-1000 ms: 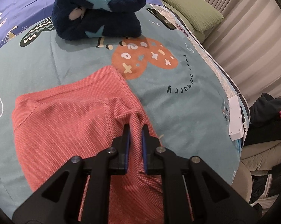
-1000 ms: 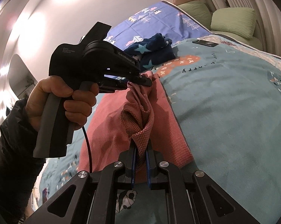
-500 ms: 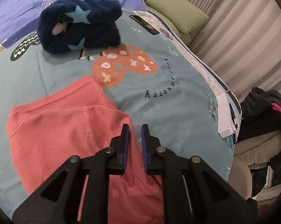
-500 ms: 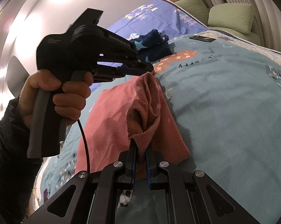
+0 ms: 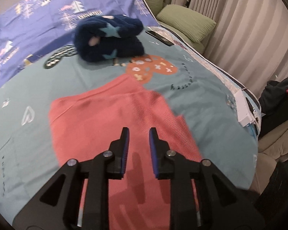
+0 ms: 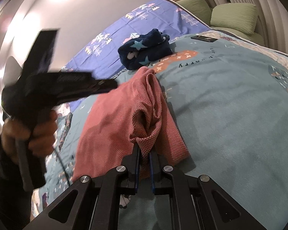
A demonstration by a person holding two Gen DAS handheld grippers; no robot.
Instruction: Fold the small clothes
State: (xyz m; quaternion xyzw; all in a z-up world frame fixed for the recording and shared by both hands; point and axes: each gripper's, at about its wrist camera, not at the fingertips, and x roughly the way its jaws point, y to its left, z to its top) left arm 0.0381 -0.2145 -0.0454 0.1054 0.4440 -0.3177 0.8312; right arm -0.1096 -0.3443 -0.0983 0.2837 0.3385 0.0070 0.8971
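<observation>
A salmon-pink knit garment lies spread on the teal bedspread. My left gripper is open and empty, raised above the garment's middle. My right gripper is shut on a bunched edge of the pink garment and holds that fold up off the bed. In the right wrist view the left gripper hovers blurred over the garment's left side, apart from the cloth.
A folded navy fleece with stars sits at the far side of the bed. A black phone lies near green pillows. A white box is at the bed's right edge, with dark clothes on a chair beyond.
My left gripper let go of the pink garment, opened, and rose back and left. The released part dropped flat. My right gripper kept its hold on the fold.
</observation>
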